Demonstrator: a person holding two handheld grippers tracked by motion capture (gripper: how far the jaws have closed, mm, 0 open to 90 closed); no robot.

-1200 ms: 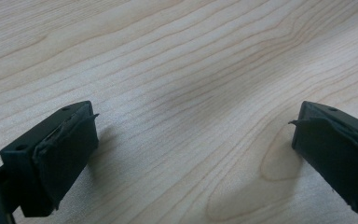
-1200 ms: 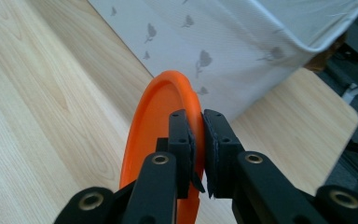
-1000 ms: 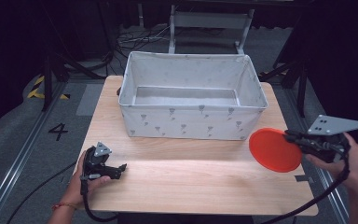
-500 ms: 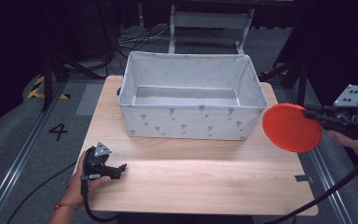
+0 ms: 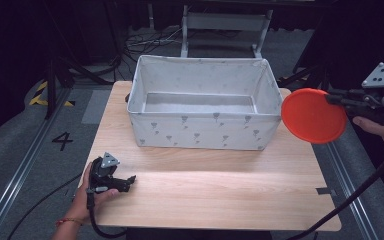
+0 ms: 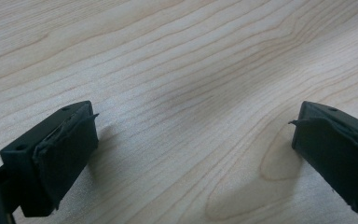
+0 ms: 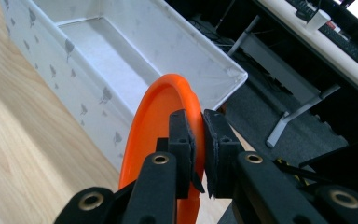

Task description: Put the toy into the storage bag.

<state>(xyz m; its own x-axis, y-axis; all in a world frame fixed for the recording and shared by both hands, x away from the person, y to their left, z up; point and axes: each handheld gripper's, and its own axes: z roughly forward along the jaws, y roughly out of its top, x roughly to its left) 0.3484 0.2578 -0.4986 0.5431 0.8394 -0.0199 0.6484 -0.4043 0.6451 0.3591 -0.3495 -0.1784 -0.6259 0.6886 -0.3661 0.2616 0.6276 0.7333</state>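
1. From the high view, the right gripper [image 5: 336, 98] is held up in the air off the right edge of the wooden table [image 5: 220, 200], gripping one orange plate [image 5: 314, 115] by its rim. The plate stands on edge beside the right end of the fabric bin [image 5: 200, 131].
2. The right gripper view adds the grip itself: the two jaws are pressed narrow on the plate [image 7: 161, 126] rim, one pad on each face. Beyond the plate lies the bin's [image 7: 121, 56] pale, bare floor.
3. That view also takes in a grey desk frame [image 7: 284, 88] and a white desk edge, well beyond the bin.
4. The left gripper [image 5: 122, 183] rests on the table near its front left corner, held by a hand [image 5: 87, 197], well apart from the bin and the plate.
5. The left gripper view [image 6: 191, 140] settles what the high view cannot: its jaws stand wide apart with just bare wood grain between them.
6. Count: one plate, one bin, one table, two grippers.
7. Writing: a black "4" [image 5: 62, 141] on the grey floor left of the table. The bin carries small grey printed motifs, with no readable words.
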